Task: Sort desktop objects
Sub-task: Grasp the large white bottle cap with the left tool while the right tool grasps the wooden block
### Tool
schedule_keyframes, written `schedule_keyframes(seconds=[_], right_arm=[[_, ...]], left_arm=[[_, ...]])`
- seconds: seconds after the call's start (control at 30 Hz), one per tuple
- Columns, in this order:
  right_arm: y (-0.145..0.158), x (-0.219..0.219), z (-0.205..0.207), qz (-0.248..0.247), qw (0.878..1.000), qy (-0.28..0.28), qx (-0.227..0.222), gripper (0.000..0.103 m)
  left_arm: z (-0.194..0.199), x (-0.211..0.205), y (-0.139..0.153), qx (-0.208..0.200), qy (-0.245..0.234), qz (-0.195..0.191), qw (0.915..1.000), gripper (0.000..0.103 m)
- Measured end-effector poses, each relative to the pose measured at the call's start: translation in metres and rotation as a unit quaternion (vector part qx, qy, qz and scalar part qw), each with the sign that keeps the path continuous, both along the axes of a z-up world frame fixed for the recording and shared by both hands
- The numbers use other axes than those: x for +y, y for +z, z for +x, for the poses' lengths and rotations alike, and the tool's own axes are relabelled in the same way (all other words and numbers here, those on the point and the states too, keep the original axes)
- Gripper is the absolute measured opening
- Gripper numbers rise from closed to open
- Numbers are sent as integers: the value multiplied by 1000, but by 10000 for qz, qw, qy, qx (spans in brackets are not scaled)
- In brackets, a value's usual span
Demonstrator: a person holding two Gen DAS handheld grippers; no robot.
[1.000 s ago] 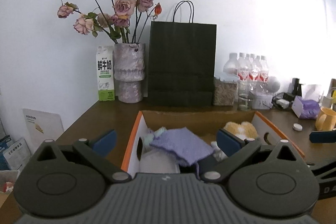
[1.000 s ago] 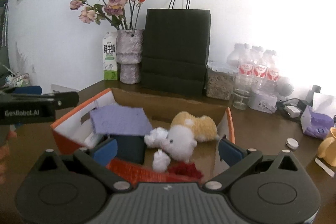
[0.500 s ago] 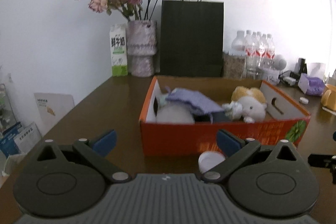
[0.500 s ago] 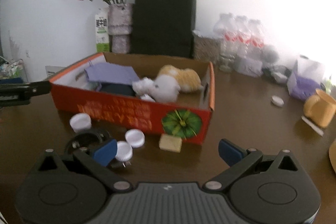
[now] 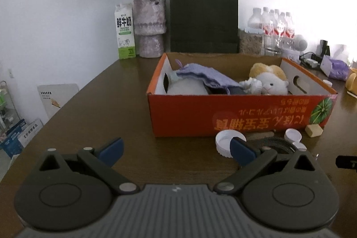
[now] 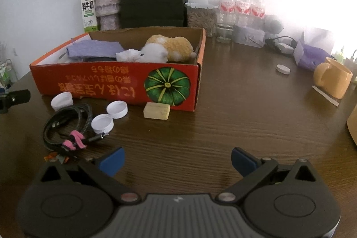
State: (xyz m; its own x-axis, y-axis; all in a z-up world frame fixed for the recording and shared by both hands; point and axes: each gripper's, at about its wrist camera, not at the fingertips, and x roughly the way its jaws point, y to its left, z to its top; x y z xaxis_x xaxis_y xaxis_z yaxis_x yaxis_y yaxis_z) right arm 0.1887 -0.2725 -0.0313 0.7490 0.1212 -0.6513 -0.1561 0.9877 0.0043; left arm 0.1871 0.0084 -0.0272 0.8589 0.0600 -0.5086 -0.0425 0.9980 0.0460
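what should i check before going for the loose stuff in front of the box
1. Right tongs open and empty: ok.
2. Left tongs open and empty: ok.
3. Loose items in sight: ok. Three white caps, nearest one, a coiled black cable and a tan block lie on the table in front of the orange box.
4. Nearest cap free to lift: not ok, it touches the cable.
5. Room in the box: cannot tell; a purple cloth and plush toy already fill much of it.
6. Path from the right tongs to the block: ok, bare table.
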Motion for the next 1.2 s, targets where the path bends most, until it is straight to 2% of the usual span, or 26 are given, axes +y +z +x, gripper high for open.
schedule_keyframes(seconds=[0.27,0.53,1.07,1.2], right_arm=[[-6,-2,13,114,9999,7,81,90],[-4,13,36,104,9998,170,34,75],[-7,24,63,103,9998,152,-98,72],[-9,25,62,104,9996,196,-200,66]], left_arm=[[8,-2,-8,194,-7,17,9998,103],[29,-10,-14,417,-29,33,9991,103],[55,-32,-22,580,-441,-76,9973,100],[57,-31,-22,596,-559,-235,9964,91]])
